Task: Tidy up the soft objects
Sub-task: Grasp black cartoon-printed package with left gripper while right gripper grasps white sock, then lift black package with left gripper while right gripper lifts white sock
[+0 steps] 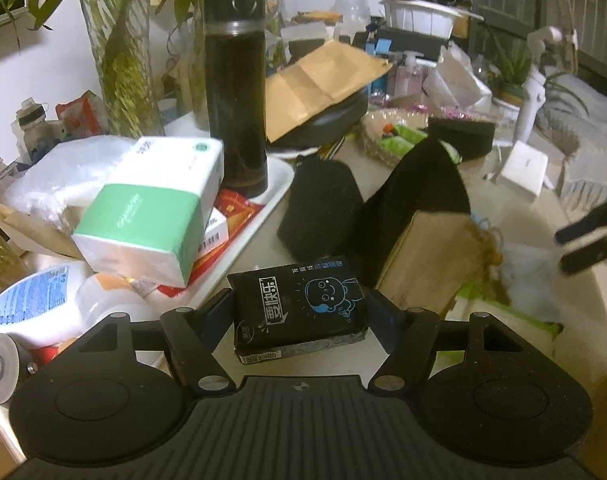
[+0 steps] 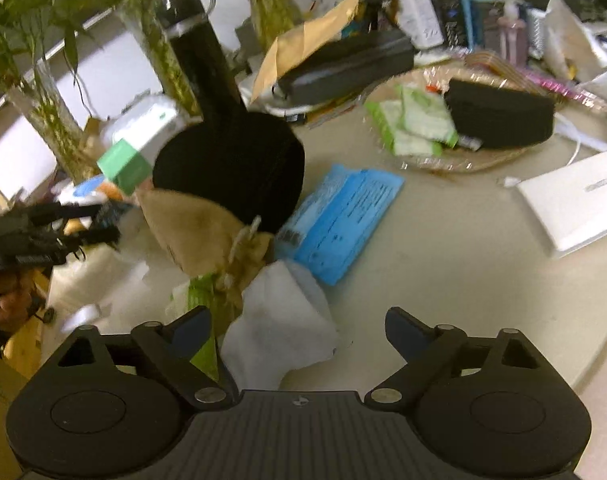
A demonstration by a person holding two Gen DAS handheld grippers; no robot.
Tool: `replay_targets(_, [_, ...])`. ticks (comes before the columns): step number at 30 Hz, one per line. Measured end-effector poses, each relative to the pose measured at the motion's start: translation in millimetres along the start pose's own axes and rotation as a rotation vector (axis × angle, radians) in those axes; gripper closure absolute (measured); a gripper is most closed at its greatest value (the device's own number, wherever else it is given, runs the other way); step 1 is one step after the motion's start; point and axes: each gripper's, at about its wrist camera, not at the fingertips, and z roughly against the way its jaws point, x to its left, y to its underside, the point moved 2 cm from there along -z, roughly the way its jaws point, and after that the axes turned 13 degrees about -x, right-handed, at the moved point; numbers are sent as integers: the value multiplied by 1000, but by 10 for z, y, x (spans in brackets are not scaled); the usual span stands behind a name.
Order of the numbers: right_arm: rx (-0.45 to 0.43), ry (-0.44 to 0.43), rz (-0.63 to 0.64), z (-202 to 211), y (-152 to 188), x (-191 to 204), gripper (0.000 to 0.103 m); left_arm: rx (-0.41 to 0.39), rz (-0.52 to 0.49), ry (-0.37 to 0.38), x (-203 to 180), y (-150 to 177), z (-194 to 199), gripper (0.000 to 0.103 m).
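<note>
L wrist view: left claw (image 1: 301, 314) grips a black tissue pack (image 1: 299, 306), blue cartoon face on its wrapper, both fingers pressed to its ends, above the cluttered desk (image 1: 535, 240). A green-and-white tissue box (image 1: 151, 208) leans on a white tray (image 1: 277, 190) w/ a black flask (image 1: 235, 84).

R wrist view: right claw (image 2: 299, 330) spread wide, gripping nothing, over a white cloth (image 2: 279, 328) lying on the desk beside a blue packet (image 2: 339, 220) and a tan drawstring pouch (image 2: 199, 220).
</note>
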Motion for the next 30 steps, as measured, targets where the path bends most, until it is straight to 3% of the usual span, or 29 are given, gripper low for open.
replay_targets(8, [40,-34,-48,-194,45,-67,26,-30,13,13,-39,-95,88,33])
replay_targets(11, [53,-40,-50,-257,71,-50,41,-43,22,16,-53,-126,145,33])
replay_targets(16, [45,-37,-46,-224,30,-34,47,-66,39,20,-79,-169,254,33])
replay_targets(30, [-236,-5,-91,542,-353,-68,48,-156,83,13,-186,-304,738,33])
